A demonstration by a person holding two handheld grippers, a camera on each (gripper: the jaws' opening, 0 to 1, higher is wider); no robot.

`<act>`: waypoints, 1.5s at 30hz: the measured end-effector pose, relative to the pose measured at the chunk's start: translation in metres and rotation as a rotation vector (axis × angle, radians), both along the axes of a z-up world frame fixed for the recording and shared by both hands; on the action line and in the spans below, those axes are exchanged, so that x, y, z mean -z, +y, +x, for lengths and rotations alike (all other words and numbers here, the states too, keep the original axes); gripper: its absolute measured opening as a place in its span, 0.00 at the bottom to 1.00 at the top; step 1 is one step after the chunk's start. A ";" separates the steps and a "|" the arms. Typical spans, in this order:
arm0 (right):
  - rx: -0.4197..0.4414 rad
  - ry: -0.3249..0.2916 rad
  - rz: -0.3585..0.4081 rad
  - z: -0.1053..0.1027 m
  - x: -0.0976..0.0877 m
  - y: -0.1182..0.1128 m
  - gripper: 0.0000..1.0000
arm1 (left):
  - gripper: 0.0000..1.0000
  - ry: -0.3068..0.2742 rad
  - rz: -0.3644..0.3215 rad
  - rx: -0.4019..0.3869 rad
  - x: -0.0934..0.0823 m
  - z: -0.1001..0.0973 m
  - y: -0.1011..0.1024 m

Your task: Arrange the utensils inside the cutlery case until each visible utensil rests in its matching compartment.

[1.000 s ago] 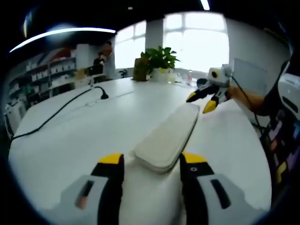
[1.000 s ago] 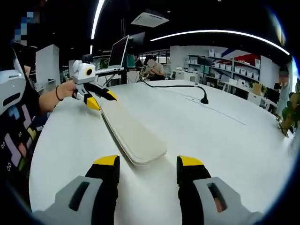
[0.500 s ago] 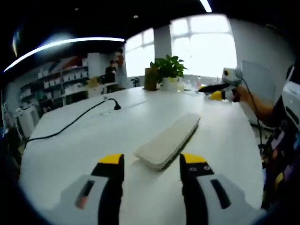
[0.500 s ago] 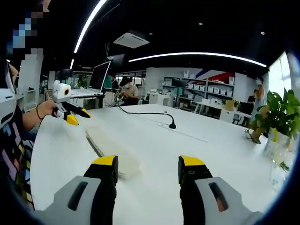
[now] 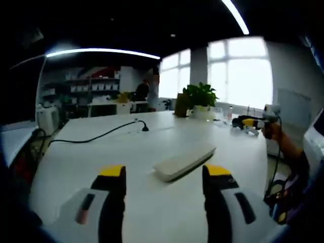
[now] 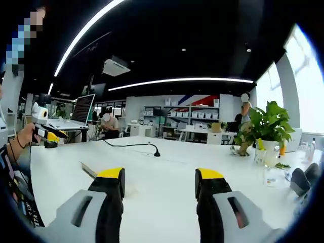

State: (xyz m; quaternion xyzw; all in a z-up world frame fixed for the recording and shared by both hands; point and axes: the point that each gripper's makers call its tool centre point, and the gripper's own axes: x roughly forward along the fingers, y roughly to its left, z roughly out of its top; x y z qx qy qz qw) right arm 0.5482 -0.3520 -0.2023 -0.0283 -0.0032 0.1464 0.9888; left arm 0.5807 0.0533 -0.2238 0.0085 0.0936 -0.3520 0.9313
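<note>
Table [image 5: 101, 157] surface, white and wide, carried the closed cutlery case [image 5: 183, 162], which lay flat in the left gripper view just beyond the left tool [image 5: 163, 174], whose jaws stood released and apart from it. That view also caught the right tool [image 5: 242, 123] held up in a hand at the far edge. In the right gripper view, the right tool [image 6: 159, 177] gaped, grasping nothing, and hid most of the case [image 6: 89, 170]; the left tool [image 6: 48, 135] showed too, near a potted plant [image 6: 267, 126] and black cable [image 6: 132, 146].

The closed cutlery case [image 5: 184, 162] lies on the table [image 5: 101, 157], with the potted plant [image 5: 201, 99] behind it at the far edge.
</note>
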 end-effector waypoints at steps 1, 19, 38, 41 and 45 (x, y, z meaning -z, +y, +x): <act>0.012 0.000 0.000 -0.004 0.001 -0.003 0.60 | 0.65 -0.009 0.002 -0.008 -0.001 -0.004 0.002; 0.033 -0.072 -0.018 -0.069 -0.019 0.010 0.83 | 0.96 -0.102 0.052 -0.099 -0.009 -0.063 0.026; 0.071 -0.008 -0.099 -0.104 -0.013 0.016 0.99 | 1.00 -0.197 0.049 -0.169 -0.036 -0.106 0.050; 0.083 -0.026 -0.101 -0.110 -0.021 0.016 0.99 | 1.00 -0.214 0.051 -0.170 -0.041 -0.108 0.051; 0.092 -0.015 -0.092 -0.117 -0.024 0.015 0.99 | 0.99 -0.221 0.056 -0.177 -0.043 -0.110 0.054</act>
